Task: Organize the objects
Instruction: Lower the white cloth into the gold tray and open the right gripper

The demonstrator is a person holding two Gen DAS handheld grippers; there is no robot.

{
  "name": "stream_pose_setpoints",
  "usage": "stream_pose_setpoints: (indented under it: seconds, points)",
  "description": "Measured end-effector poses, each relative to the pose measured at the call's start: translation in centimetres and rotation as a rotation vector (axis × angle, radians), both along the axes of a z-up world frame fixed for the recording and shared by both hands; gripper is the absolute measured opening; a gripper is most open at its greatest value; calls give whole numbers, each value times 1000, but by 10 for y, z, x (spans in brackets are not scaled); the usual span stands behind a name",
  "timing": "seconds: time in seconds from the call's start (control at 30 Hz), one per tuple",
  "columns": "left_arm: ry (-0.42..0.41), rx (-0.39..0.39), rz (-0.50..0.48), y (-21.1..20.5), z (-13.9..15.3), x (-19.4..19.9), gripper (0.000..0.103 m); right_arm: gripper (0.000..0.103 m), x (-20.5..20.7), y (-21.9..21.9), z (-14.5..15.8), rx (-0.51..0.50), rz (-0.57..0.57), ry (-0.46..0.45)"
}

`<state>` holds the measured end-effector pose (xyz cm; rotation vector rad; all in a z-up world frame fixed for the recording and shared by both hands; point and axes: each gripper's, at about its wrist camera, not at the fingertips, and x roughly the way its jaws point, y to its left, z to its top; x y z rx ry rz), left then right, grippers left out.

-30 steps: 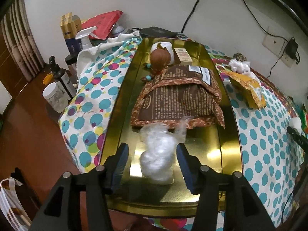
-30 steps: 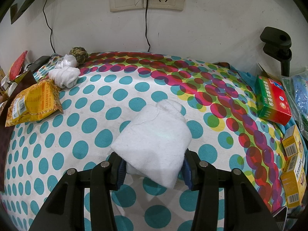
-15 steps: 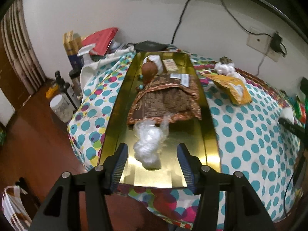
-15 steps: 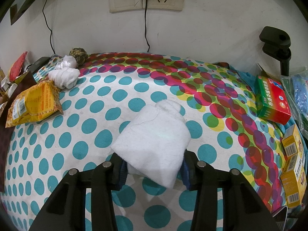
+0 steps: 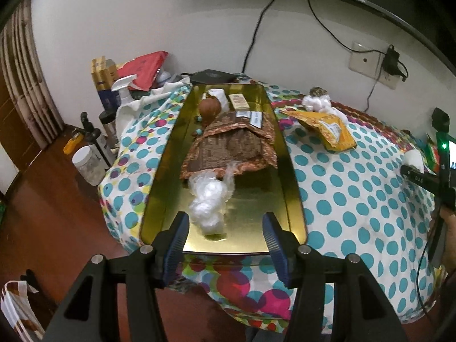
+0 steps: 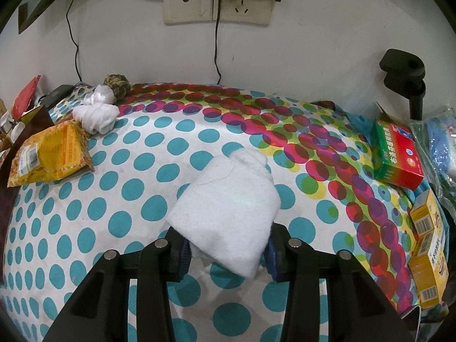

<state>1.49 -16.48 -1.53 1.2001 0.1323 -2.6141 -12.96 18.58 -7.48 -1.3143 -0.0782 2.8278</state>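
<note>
My left gripper (image 5: 225, 222) stands open above the near end of the gold tray (image 5: 296, 199), with nothing held. A crumpled clear plastic bag (image 5: 209, 196) lies on the tray just beyond the fingertips. Behind it on the tray are a brown patterned packet (image 5: 230, 148) and a brown round pot (image 5: 209, 108). My right gripper (image 6: 226, 245) has its jaws closing on a folded white cloth (image 6: 228, 199) on the dotted tablecloth (image 6: 114, 199). Both pads press into the cloth's near end.
A yellow snack packet (image 6: 48, 151), rolled white socks (image 6: 97, 116) and a twine ball (image 6: 116, 85) lie at the back left. A red-green box (image 6: 399, 154) and yellow boxes (image 6: 427, 250) sit at the right. Bottles (image 5: 94, 142) stand on the floor left of the table.
My left gripper has drawn back and up from the tray, leaving the plastic bag lying there. The right jaws have narrowed a little on the white cloth.
</note>
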Motion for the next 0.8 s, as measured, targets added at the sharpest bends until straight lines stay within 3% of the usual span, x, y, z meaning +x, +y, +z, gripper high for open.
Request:
stream_pose_setpoints:
  seconds: [0.47,0.8]
  points:
    - [24,4,35,-22,6,22,55,39,9,-4,12,26,-7,42]
    - [34,-3,64,-34,9,33,55,40,40,-104,70,-67,229,135]
